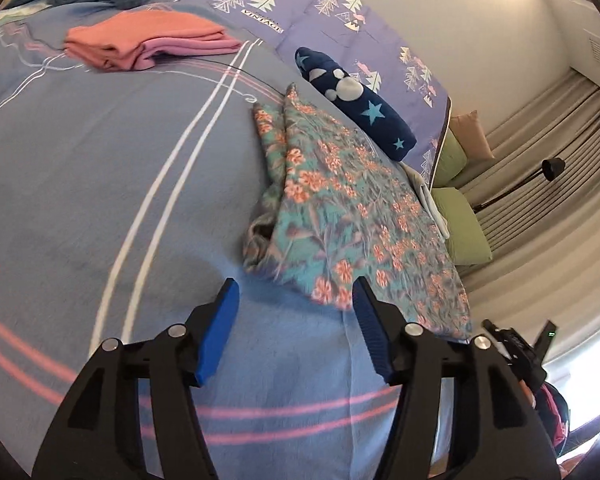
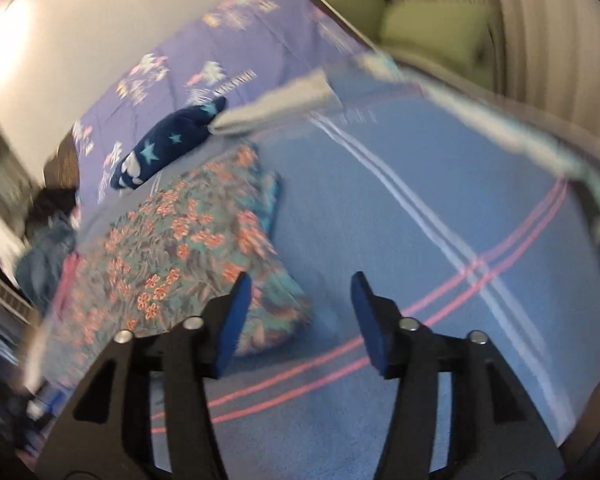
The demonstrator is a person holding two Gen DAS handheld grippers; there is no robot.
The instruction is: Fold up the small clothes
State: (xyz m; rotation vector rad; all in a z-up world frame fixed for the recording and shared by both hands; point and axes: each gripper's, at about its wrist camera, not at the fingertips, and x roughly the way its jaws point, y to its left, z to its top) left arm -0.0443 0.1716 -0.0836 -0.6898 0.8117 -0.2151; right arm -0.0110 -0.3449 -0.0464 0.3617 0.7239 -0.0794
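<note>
The bed [image 1: 100, 168] has a blue cover with white and pink stripes. A purple quilt [image 1: 300, 4] lies at the far side, by a pale wall. Grey curtains [image 1: 540, 152] and green cushions [image 1: 464, 224] are on the right. The quilt has little trees and the word "VINTAGE" [image 1: 262, 20], seen upside down.

The flowery cloth [image 1: 340, 208] lies folded on the bed, right of the middle. Its long side runs from near to far, with its narrow end pointing far. A dark blue star cloth [image 1: 356, 104] lies just past it. Pink folded clothes [image 1: 148, 42] sit far left.

The left gripper [image 1: 296, 296] has its fingers spread, holding nothing. The right gripper [image 2: 300, 292] also has its fingers spread and empty.
</note>
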